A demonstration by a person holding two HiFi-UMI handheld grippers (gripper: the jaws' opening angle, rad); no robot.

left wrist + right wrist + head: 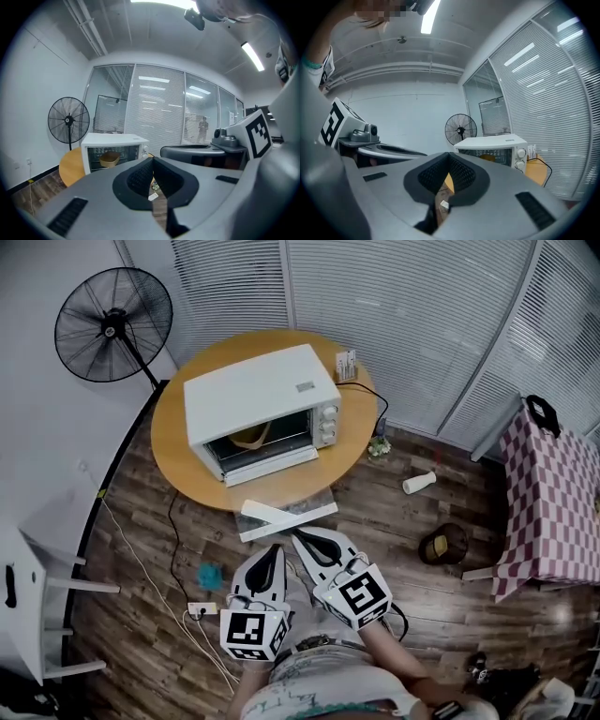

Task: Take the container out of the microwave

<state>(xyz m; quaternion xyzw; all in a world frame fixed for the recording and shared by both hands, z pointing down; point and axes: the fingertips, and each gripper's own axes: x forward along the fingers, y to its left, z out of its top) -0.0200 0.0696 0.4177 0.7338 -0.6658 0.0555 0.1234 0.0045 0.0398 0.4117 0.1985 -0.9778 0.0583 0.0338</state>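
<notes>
The container (248,437) sits inside the microwave (262,390), towards the left of the cavity, its broad side across the opening. The microwave stands on the round wooden table (183,470) with its opening towards the person. The left gripper (274,549) and right gripper (300,540) are well short of the table, both clenched on nothing. The container lies ahead: left of the left gripper's pointing line, right of the right gripper's. Judged from the head view, neither gripper is clearly nearer

white microwave (258,390), tan container (248,436)
</notes>
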